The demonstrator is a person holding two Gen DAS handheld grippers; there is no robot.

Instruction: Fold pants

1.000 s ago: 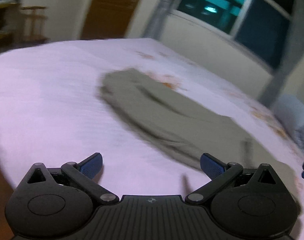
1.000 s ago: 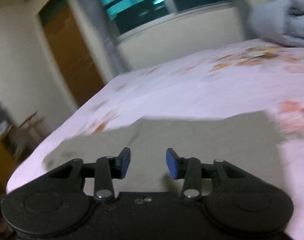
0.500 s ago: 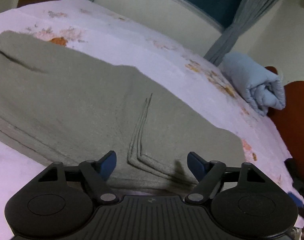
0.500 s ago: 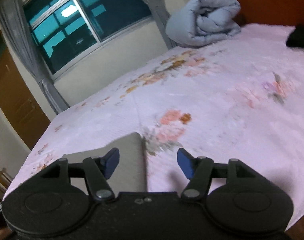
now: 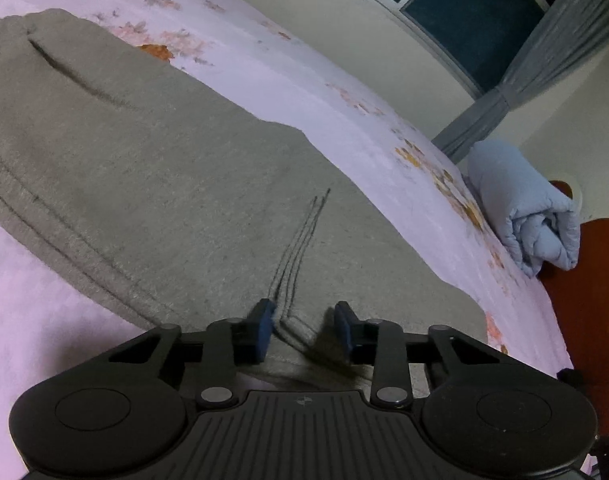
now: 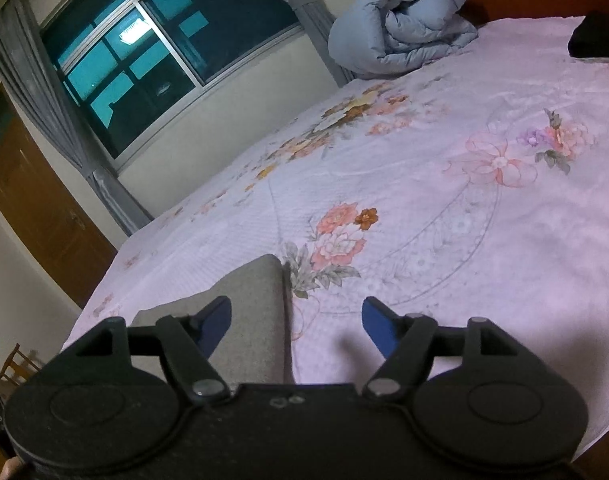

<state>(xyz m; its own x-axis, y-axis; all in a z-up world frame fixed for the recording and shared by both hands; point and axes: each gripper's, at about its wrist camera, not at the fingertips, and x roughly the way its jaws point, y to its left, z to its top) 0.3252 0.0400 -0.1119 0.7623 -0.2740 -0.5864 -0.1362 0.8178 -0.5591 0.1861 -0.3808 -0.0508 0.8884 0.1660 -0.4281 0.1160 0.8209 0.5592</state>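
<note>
1. Now the grey pants (image 5: 176, 168) lie flat on the floral bedsheet (image 5: 264, 64), filling the frame's left and centre.
2. Left gripper (image 5: 303, 326) is closing around a fabric ridge, pads not yet pressing.
3. Right gripper (image 6: 296, 320) is opening, straddling the pants' edge at lower centre.

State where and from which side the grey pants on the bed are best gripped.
Probably at the stacked near edge of the grey pants, approached low from the bed's near side. The layered seams end there between the closing pads of the left hand-held gripper, so one pinch could catch every layer.
</note>
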